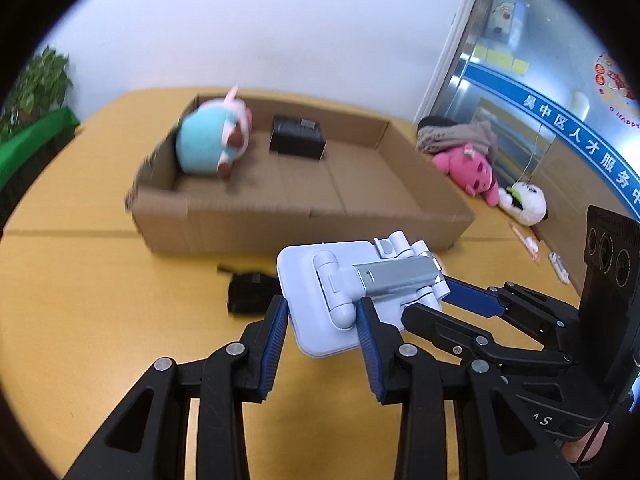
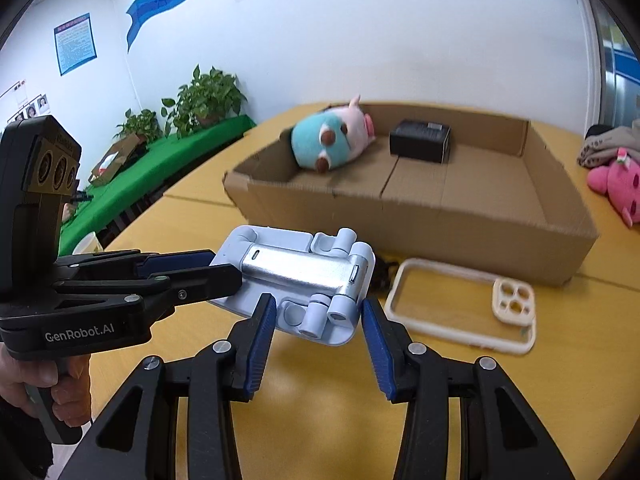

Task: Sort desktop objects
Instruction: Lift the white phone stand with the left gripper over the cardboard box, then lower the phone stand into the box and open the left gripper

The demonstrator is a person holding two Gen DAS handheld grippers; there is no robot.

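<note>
While left tool [image 2: 216,268] clamps phone stand [image 2: 296,280] | right tool [image 2: 318,312] open, straddling stand

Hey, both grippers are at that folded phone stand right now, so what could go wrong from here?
The phone stand sits between the left hand-held gripper and the right hand-held gripper. If either lets go badly, it could drop onto the phone case close by. Its hinged parts might swing open. The two grippers are very close together and could knock into each other.
</note>
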